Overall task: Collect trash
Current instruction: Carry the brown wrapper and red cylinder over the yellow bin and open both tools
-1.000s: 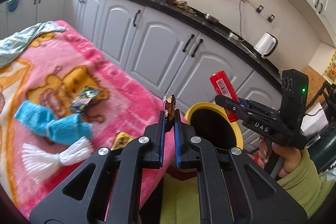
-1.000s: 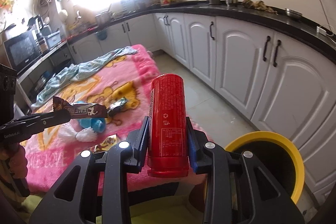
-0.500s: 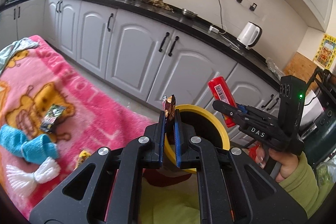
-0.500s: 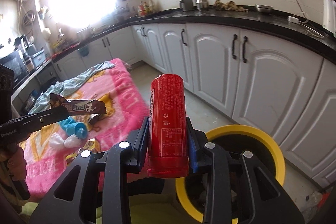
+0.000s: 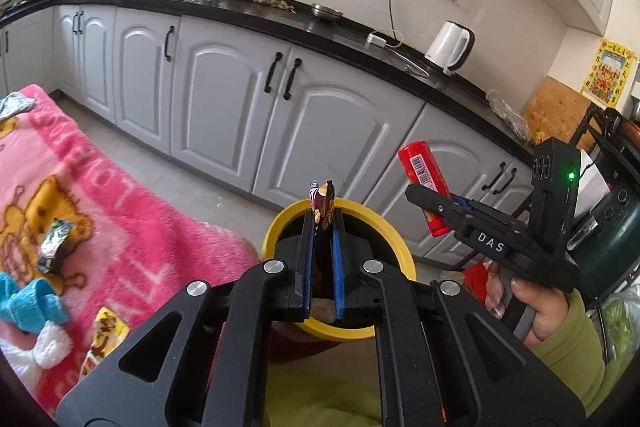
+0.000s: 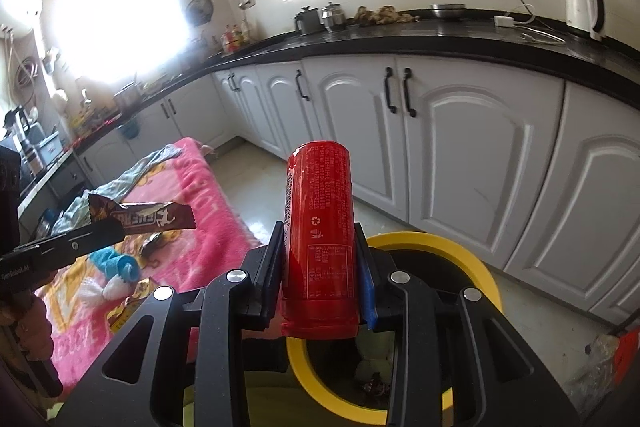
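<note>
Red and cylindrical, the can [image 6: 320, 239] stands upright between the clamped jaws of the right gripper [image 6: 320, 267], held over the near rim of the yellow bin [image 6: 476, 267]; a few scraps lie at the bin's dark bottom. From the left wrist view the same can [image 5: 424, 187] tilts out of the right gripper [image 5: 436, 203], just to the right of the bin [image 5: 280, 227]. The left gripper [image 5: 322, 251] is pinched tight on a brown snack wrapper [image 5: 323, 205], whose top end pokes up past the fingertips, directly above the bin's opening. In the right wrist view that wrapper [image 6: 148, 217] juts sideways from the left gripper [image 6: 108, 233]. Behind, on the pink blanket [image 5: 132, 223], lie a crumpled foil wrapper [image 5: 56, 247], a yellow packet [image 5: 106, 331] and a blue-and-white sock [image 5: 32, 311]. White cabinets [image 5: 224, 107] line the wall.
</note>
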### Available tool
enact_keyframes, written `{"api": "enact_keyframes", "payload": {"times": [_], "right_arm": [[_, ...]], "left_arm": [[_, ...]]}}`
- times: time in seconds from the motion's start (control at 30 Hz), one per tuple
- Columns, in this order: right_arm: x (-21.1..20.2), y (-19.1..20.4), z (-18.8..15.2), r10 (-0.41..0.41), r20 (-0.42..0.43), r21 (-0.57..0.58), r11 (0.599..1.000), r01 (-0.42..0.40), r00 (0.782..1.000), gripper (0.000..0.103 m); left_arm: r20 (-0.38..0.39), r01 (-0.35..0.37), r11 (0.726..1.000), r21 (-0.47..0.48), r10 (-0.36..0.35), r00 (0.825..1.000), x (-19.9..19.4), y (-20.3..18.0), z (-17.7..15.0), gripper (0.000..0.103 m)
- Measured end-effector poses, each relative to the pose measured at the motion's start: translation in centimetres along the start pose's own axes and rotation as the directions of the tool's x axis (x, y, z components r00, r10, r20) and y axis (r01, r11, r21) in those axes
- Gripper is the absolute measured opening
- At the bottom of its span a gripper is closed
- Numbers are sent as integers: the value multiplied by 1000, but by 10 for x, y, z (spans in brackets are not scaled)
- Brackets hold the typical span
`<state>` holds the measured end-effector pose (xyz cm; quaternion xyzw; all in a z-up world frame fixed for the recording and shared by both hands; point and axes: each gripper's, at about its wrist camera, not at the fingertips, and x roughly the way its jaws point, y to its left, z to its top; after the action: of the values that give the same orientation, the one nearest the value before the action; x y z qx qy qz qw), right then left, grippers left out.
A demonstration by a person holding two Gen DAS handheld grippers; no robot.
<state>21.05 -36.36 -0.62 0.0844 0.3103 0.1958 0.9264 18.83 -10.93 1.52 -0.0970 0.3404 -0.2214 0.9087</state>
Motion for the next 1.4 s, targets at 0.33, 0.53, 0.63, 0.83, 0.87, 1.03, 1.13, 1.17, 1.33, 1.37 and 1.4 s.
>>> {"api": "enact_keyframes", "payload": {"times": [0.33, 0.53, 0.63, 0.83, 0.87, 1.03, 1.13, 1.17, 1.33, 1.37, 1.4], "right_arm": [[6, -28, -9, -41, -23, 56, 998, 42, 999, 31], [17, -42, -15, -53, -50, 84, 995, 57, 997, 31], [23, -48, -17, -57, -60, 98, 993, 63, 997, 31], [28, -64, -19, -97, -51, 145, 984, 104, 994, 52], [28, -66, -19, -99, -47, 153, 983, 105, 994, 55], [25, -70, -20, -95, -42, 177, 979, 101, 995, 56], [24, -63, -19, -87, -42, 158, 983, 92, 995, 57], [24, -61, -18, -85, -42, 153, 984, 91, 995, 59], [21, -45, -16, -75, -35, 120, 990, 79, 997, 63], [20, -43, -17, -73, -33, 115, 990, 76, 997, 63], [19, -38, -16, -68, -31, 107, 992, 71, 997, 64]], "left_arm": [[-50, 47, 999, 19, -46, 998, 41, -17, -6, 4], [-102, 67, 997, 34, -63, 993, 73, -25, -14, 4], [-125, 73, 996, 42, -67, 990, 88, -29, -18, 4], [-149, 58, 997, 46, -51, 988, 102, -29, -25, 35], [-151, 59, 997, 43, -52, 987, 103, -29, -25, 35], [-142, 25, 999, 39, -19, 990, 99, -23, -27, 53], [-122, 4, 999, 33, 0, 992, 92, -18, -25, 63], [-118, -2, 1000, 31, 6, 993, 91, -16, -24, 69], [-90, -38, 999, 1, 38, 995, 75, -3, -21, 86], [-83, -46, 999, 0, 46, 995, 71, 0, -21, 90], [-76, -55, 998, -3, 54, 996, 67, 2, -22, 92]]}}
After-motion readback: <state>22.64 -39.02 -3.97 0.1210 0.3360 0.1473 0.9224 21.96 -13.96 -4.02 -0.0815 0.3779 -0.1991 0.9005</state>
